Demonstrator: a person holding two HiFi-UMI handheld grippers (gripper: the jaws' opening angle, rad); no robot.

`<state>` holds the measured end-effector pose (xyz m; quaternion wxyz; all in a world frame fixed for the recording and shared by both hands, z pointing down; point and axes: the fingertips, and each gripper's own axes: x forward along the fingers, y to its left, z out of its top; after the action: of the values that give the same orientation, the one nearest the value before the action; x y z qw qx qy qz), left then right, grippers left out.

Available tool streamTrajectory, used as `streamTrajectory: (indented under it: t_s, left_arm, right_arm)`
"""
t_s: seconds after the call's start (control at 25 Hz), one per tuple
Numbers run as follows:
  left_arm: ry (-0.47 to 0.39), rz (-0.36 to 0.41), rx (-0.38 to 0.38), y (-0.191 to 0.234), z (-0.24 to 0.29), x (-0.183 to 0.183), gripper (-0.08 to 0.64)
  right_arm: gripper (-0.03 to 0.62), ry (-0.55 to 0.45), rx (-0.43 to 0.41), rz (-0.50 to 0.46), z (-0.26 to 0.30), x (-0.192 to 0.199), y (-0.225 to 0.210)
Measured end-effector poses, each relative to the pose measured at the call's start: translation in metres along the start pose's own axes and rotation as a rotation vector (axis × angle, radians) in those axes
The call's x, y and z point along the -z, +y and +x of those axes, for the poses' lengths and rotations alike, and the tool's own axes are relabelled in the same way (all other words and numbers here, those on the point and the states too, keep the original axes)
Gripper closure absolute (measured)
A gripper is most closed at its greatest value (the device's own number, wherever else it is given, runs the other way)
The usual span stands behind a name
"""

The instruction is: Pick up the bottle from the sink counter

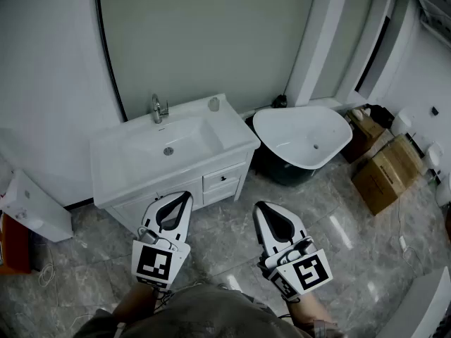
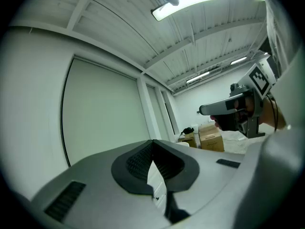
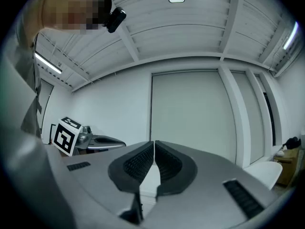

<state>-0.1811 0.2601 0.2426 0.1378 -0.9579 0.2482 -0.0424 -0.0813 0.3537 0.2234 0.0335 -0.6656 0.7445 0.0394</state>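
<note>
A small pale bottle (image 1: 213,104) stands upright at the back right corner of the white sink counter (image 1: 236,138), right of the chrome faucet (image 1: 158,109). My left gripper (image 1: 187,195) hangs in front of the vanity, below counter height and well short of the bottle. Its jaws are shut with nothing in them, and they point up at the wall in the left gripper view (image 2: 152,142). My right gripper (image 1: 259,206) floats over the floor to the right, shut and empty as well (image 3: 154,142). Neither gripper view shows the bottle.
A white bathtub (image 1: 303,136) sits right of the vanity. Cardboard boxes (image 1: 384,174) lie further right. A white box (image 1: 35,206) leans at the left wall. The vanity's drawers (image 1: 224,178) face me. Grey marble floor lies under both grippers.
</note>
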Motion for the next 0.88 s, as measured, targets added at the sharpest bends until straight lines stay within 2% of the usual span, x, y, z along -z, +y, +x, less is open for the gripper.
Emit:
streamTrajectory:
  t_s: [0.12,0.32,0.88]
  left_arm:
    - [0.001,-0.001,0.000,-0.002,0.003,0.000,0.541]
    - [0.015,0.002,0.003,-0.006,0.004,0.000,0.542]
    - [0.034,0.012,0.002,-0.017,0.015,0.002,0.541]
  right_arm:
    - [0.560,-0.006,-0.001,0.007,-0.001,-0.001,-0.002]
    - [0.560,-0.019,-0.030,0.110,-0.005,-0.004,-0.003]
    - [0.560,0.020,-0.036,0.083,-0.005,0.013,-0.017]
